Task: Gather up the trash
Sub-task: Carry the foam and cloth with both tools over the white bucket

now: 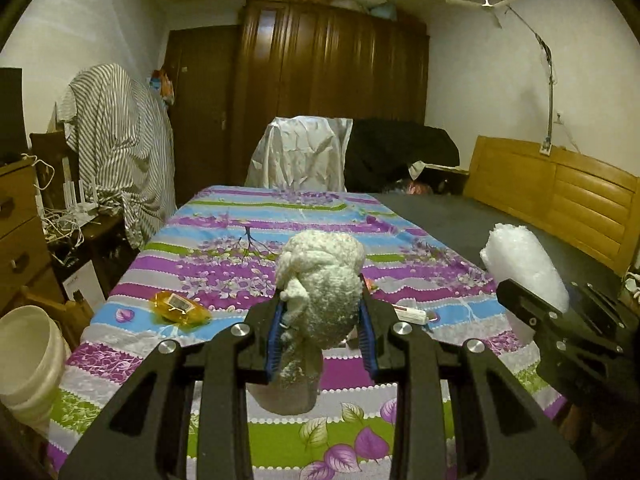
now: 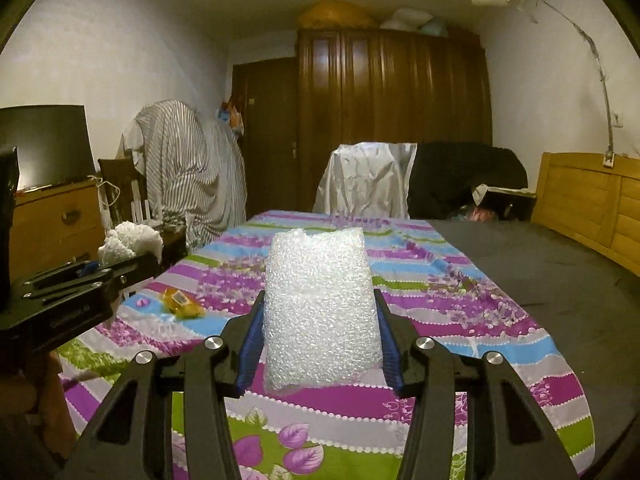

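Observation:
My left gripper (image 1: pixel 323 312) is shut on a fluffy white-grey wad of trash (image 1: pixel 320 280), held above the striped floral bedsheet (image 1: pixel 224 248). My right gripper (image 2: pixel 320 320) is shut on a white bubble-wrap bundle (image 2: pixel 320 304), also above the bed. The bubble wrap also shows in the left wrist view (image 1: pixel 524 268) at the right. The wad also shows in the right wrist view (image 2: pixel 132 240) at the left. A yellow plastic wrapper (image 1: pixel 180 307) lies on the sheet to the left; it also shows in the right wrist view (image 2: pixel 181 302). A small white tube-like item (image 1: pixel 412 314) lies on the sheet behind my left gripper.
A white bucket (image 1: pixel 30 356) stands at the bed's left edge. A chair with white cloth (image 1: pixel 300 156) and a dark wardrobe (image 1: pixel 332 88) stand beyond the bed. A wooden headboard (image 1: pixel 560 192) lines the right. A drawer unit (image 1: pixel 20 232) and cables are on the left.

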The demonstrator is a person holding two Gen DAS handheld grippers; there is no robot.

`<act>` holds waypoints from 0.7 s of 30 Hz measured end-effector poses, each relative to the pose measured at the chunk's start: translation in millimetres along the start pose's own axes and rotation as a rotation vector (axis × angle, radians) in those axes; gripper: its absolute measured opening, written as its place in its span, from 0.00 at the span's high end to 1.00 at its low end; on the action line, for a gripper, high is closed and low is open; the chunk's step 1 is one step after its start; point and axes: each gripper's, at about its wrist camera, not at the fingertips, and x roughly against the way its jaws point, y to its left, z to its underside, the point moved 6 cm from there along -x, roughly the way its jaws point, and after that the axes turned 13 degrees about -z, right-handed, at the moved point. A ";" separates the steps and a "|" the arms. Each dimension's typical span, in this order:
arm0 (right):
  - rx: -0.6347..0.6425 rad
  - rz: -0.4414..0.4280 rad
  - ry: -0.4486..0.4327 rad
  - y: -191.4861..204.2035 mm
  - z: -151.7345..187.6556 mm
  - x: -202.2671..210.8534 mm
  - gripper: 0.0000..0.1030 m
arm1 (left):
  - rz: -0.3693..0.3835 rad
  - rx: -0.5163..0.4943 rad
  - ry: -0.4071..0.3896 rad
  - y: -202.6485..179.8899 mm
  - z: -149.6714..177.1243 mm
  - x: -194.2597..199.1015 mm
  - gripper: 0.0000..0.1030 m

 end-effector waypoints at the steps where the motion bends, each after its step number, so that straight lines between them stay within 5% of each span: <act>1: 0.000 0.002 -0.002 2.4 -0.7 2.8 0.51 | 0.000 -0.002 -0.004 -0.7 -0.2 2.6 0.72; 21: 0.022 -0.026 0.007 16.7 -3.9 6.8 0.51 | -0.020 -0.004 -0.016 16.7 3.0 14.6 0.71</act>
